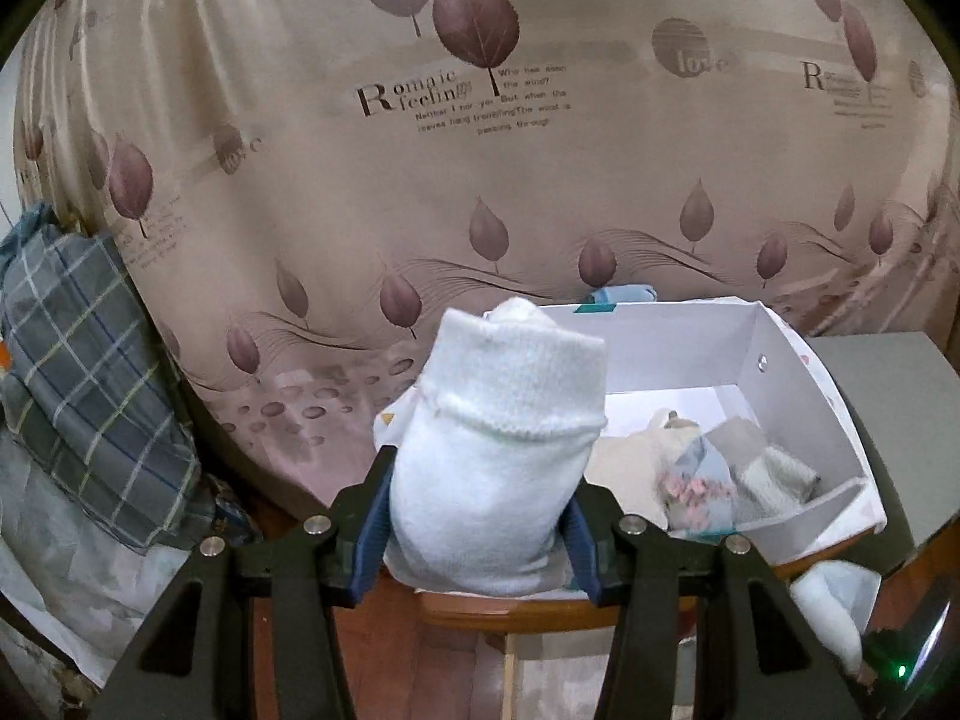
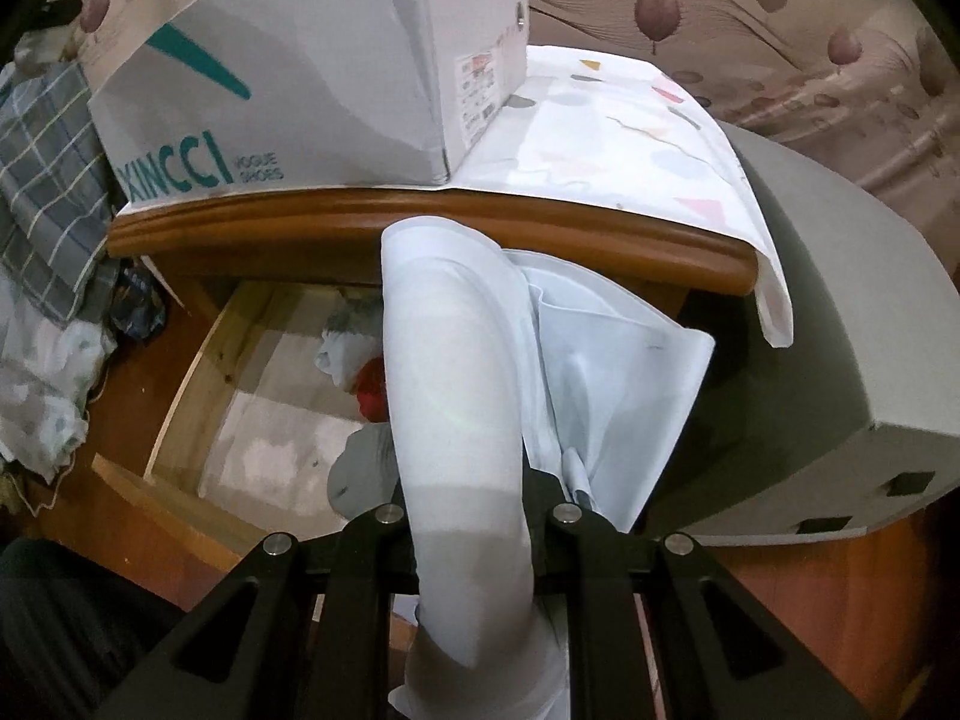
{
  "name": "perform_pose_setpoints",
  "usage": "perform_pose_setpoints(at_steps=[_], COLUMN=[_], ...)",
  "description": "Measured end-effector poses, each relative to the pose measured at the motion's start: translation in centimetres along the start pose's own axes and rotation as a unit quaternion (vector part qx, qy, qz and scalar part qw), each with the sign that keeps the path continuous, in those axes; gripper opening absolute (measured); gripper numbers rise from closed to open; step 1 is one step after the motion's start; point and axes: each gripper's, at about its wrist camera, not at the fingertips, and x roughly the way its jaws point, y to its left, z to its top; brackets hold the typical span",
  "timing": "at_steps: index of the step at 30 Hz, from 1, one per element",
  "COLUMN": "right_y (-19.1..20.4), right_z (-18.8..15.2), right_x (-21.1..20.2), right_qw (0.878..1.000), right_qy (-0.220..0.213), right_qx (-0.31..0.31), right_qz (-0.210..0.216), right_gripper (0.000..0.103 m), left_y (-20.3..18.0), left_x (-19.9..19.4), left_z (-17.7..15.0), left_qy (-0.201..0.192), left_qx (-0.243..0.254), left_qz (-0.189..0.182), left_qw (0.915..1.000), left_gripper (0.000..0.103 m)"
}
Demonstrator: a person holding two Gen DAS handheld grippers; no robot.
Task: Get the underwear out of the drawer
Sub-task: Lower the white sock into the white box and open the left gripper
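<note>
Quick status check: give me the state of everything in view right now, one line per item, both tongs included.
Left tongs: shut on a rolled white knit garment, held up in front of the box.
Right tongs: shut on a pale blue-white cloth, over the drawer.
Wooden drawer: pulled open, clothes still inside.
White cardboard shoe box: lid off, on the cabinet top, folded garments inside.

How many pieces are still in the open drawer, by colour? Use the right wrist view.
White bundle: 1
Red item: 1
Grey garment: 1
Total: 3 visible. The white garment hanging in front hides the right side of the drawer, so more may lie there.
</note>
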Motion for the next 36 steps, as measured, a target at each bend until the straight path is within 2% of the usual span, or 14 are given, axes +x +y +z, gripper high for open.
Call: perform_pose_setpoints(at_steps=[8, 14, 22, 25, 30, 36], right_y=[-0.6, -0.6, -0.7, -0.9, -1.3, -1.3], right_z=[0.2, 0.3, 0.4, 0.4, 0.4, 0.4], right_x=[0.1, 0.4, 0.8, 0.9, 1.4, 1.5], right_qw=[1.0, 1.0, 0.999, 0.999, 0.998, 0.998], right_qy=[0.0, 0.005, 0.014, 0.016, 0.023, 0.025], right_qx=[0.026, 0.03, 0.034, 0.037, 0.046, 0.046], right_qz=[0.012, 0.007, 0.012, 0.015, 0.02, 0.021], right_gripper=[0.014, 0.014, 0.014, 0.015, 0.015, 0.015], left_y=[-1.0, -1.8, -3.4, -3.7, -4.1, -4.0], left_x=[4.8, 7.2, 9.9, 10.6, 11.2, 10.9], left_z=[1.7, 1.1, 0.1, -0.2, -0.3, -0.1], left_qy=[0.034, 0.052, 0.073, 0.083, 0.095, 0.104], left_qx=[-0.001, 0.011, 0.037, 0.039, 0.049, 0.044], left_qz=[-0.002, -0.014, -0.007, -0.009, 0.008, 0.003], left_qw=[0.9994, 0.9985, 0.9966, 0.9958, 0.9943, 0.9936], left_gripper=[0.05, 0.051, 0.051, 0.052, 0.055, 0.058])
